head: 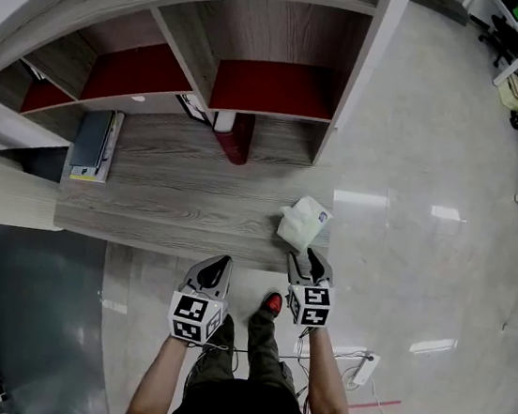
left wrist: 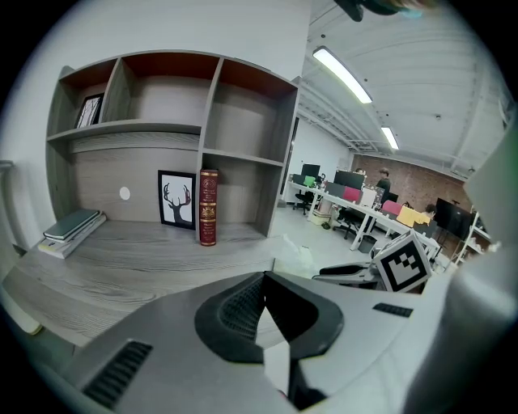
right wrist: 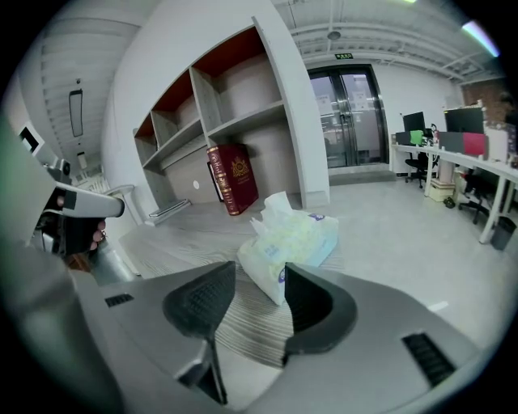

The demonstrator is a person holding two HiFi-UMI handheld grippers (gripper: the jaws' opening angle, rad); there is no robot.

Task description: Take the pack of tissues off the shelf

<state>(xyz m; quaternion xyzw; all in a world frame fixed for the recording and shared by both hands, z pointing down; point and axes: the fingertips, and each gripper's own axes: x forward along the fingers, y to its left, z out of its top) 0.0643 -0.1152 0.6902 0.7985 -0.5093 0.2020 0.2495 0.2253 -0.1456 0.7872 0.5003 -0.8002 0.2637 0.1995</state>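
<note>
The pack of tissues, pale with a tissue sticking up, lies at the right end of the grey wooden shelf board. My right gripper is just in front of it and open. In the right gripper view the pack sits right ahead of the jaws of this gripper, its near corner beside the right fingertip, and the pads do not press on it. My left gripper hangs in front of the board's edge, shut with nothing in it. The right gripper's marker cube shows in the left gripper view.
A dark red book stands upright at a shelf divider, with a framed deer picture beside it. Flat books lie at the board's left end. Glossy floor and office desks spread to the right. A red shoe is below.
</note>
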